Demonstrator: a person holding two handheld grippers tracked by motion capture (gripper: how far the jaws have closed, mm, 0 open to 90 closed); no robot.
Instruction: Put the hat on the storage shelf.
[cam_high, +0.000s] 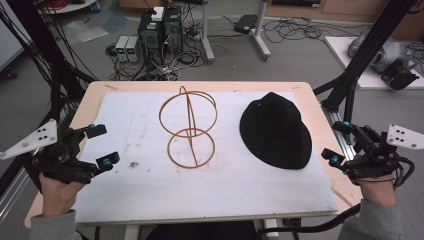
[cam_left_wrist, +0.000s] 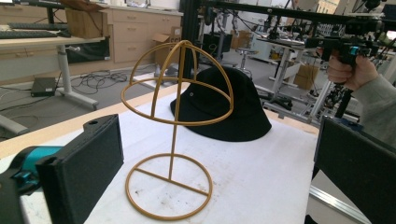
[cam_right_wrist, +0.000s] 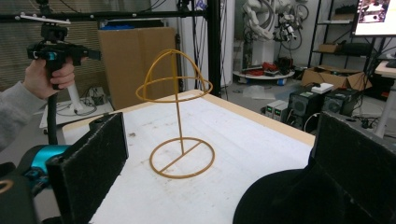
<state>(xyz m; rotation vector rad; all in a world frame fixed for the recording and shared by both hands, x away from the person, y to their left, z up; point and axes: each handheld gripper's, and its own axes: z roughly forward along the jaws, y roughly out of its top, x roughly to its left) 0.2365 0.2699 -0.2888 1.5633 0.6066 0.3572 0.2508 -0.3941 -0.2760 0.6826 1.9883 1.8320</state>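
A gold wire hat stand (cam_high: 188, 127) stands upright in the middle of the white mat (cam_high: 225, 185). To its right a black brimmed hat (cam_high: 275, 131) lies flat on the mat. My left gripper (cam_high: 102, 146) hovers at the mat's left edge, open, its jaws pointing at the stand. Over the table's right edge my right gripper (cam_high: 336, 142) is open too, facing the hat. The left gripper view has the stand (cam_left_wrist: 177, 93) in front of the hat (cam_left_wrist: 219, 121), between wide-apart jaws. In the right gripper view the hat (cam_right_wrist: 280, 200) sits low near the right jaw, with the stand (cam_right_wrist: 176, 84) beyond.
The mat covers a wooden table (cam_high: 90, 100). Black frame posts (cam_high: 370, 45) rise at both sides, and an aluminium rail (cam_high: 334, 131) runs along the right edge. Computers (cam_high: 160, 32) and cables lie on the floor behind the table.
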